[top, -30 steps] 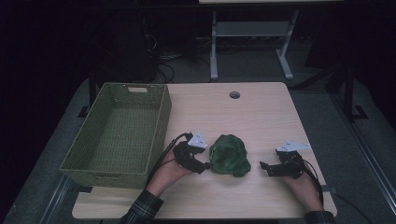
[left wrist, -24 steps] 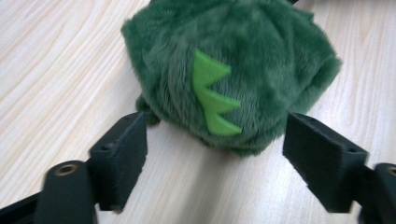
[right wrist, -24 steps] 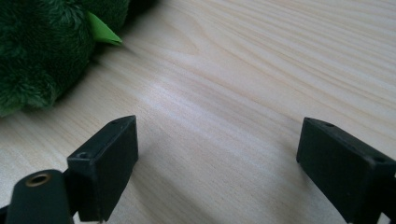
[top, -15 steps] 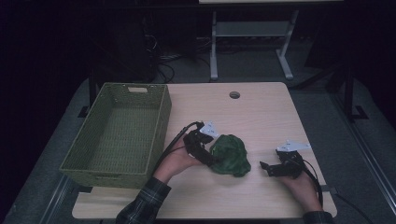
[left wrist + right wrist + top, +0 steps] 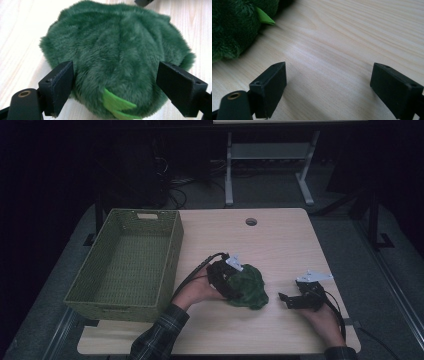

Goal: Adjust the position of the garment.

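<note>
Left gripper point(image 5: 231, 281) has just been opening its jaws; they stand wide around the green plush toy point(image 5: 117, 57), which lies between them on the table point(image 5: 280, 240), not yet pinched. Right gripper point(image 5: 292, 301) rests near it, also wide and empty. Farther left, the woven basket point(image 5: 85, 292) holds nothing; grasping and moving the toy there probably remain.

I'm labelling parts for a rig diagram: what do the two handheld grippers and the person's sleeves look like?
Both the left gripper and the right gripper are black, each with two blocky black jaws, a grey three-cornered plate on top and a trailing black cable. The left sleeve is dark plaid.
</note>
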Action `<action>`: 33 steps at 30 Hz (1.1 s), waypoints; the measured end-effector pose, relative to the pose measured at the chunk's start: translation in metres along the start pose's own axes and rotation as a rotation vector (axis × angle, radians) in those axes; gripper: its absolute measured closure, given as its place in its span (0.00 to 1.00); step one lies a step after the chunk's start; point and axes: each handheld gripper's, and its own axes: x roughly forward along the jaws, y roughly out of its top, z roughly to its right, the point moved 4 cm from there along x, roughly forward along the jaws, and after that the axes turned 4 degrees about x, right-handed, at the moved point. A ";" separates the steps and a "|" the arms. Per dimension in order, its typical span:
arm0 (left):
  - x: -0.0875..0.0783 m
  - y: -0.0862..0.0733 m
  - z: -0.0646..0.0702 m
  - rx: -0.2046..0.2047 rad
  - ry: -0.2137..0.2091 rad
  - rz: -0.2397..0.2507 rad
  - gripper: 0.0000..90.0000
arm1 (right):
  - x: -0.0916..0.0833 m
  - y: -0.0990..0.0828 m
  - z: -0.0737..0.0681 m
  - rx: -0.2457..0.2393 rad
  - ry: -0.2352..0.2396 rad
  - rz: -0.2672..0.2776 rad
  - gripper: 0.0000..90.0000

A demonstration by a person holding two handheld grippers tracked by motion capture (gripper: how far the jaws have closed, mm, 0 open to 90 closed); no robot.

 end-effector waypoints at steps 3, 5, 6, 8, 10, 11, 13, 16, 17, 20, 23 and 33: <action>0.004 -0.001 0.002 0.014 -0.010 -0.015 0.16 | 0.000 0.000 0.000 -0.001 -0.001 0.000 0.15; 0.007 -0.003 0.002 0.011 -0.015 -0.017 0.16 | 0.000 0.000 0.000 -0.001 -0.001 0.000 0.15; 0.008 -0.004 0.003 0.011 -0.017 -0.019 0.16 | 0.000 0.000 0.000 -0.001 -0.001 0.000 0.15; 0.012 -0.008 0.004 0.012 -0.018 -0.037 0.16 | 0.000 0.000 0.000 -0.001 -0.001 0.000 0.15; 0.015 -0.010 0.004 0.020 -0.016 -0.045 0.16 | 0.000 0.000 0.000 -0.002 -0.002 0.000 0.15; 0.017 -0.011 0.005 0.022 -0.013 -0.048 0.16 | 0.000 0.000 0.000 -0.002 -0.002 0.001 0.15; 0.020 -0.013 0.005 0.027 -0.011 -0.057 0.16 | 0.000 0.000 0.000 -0.002 -0.002 0.000 0.15; 0.023 -0.015 0.005 0.039 -0.009 -0.077 0.15 | 0.000 0.000 0.000 -0.002 -0.003 0.000 0.15; 0.025 -0.016 0.006 0.044 -0.008 -0.087 0.15 | 0.000 0.000 0.001 -0.004 -0.004 0.002 0.15; 0.029 -0.017 0.006 0.057 0.002 -0.115 0.15 | 0.000 0.000 0.001 -0.003 -0.005 0.002 0.15; 0.031 -0.018 0.006 0.066 0.009 -0.126 0.16 | 0.000 0.000 0.001 -0.003 -0.005 0.002 0.15; 0.025 -0.016 0.000 0.037 0.025 -0.160 0.50 | 0.000 0.000 0.001 -0.003 -0.006 0.002 0.15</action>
